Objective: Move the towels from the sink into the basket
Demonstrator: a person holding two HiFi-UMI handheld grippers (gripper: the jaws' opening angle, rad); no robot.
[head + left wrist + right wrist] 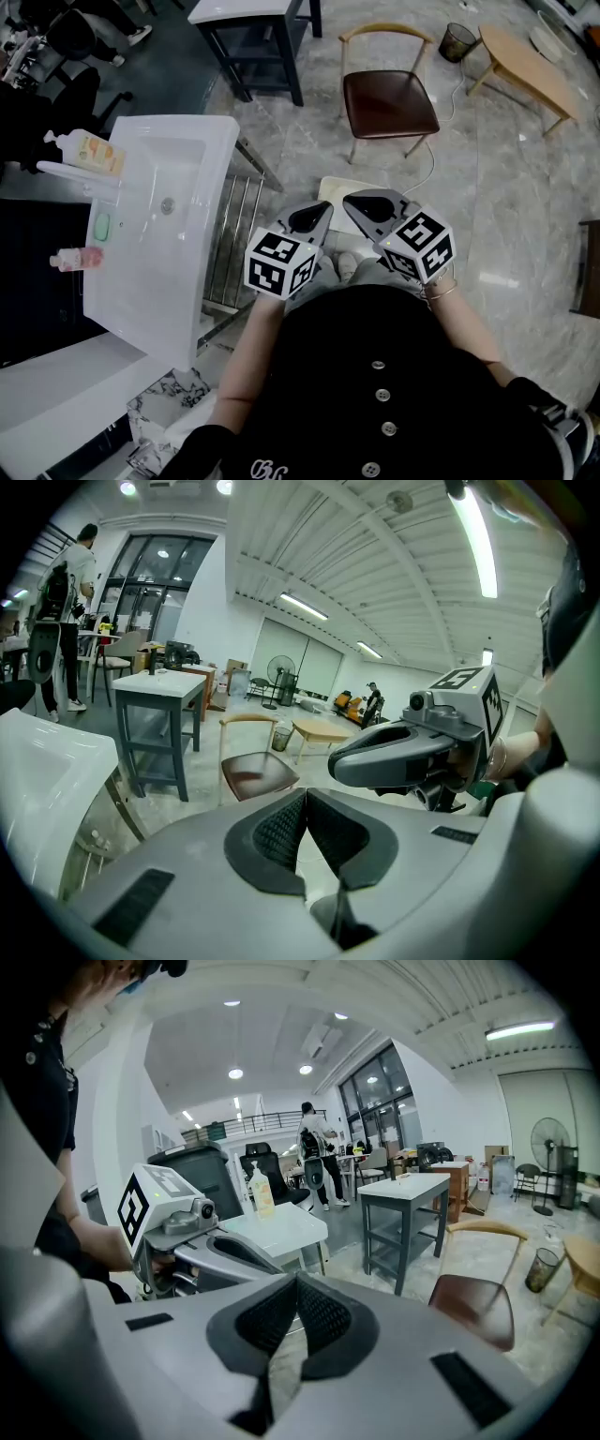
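A person stands just right of a white rectangular ceramic sink (214, 159), seen from above, with a grey two-jaw gripper in each hand.

The left gripper (323, 215) is pressed together, its ribbed black pads meeting with nothing between them (302, 803). The right gripper (295, 1288) is likewise pressed together and empty, and it hangs just beside the left one (354, 202). Both are to the right of the sink, near the person's body and clear of the basin.

No towels show in any view. The sink's basin looks bare down to its round drain (168, 204). On the sink's far left rim stand a pump bottle with an orange label (91, 150), a green soap bar (101, 226) and a small pink bottle (79, 258). No basket can be identified with certainty.

Judged from this, the task is not under way at this moment: either it has not begun or the sink is already cleared; which of these cannot be told. If towels remain out of sight, the next move would call for spreading one gripper and reaching left over the sink's rim into the basin.
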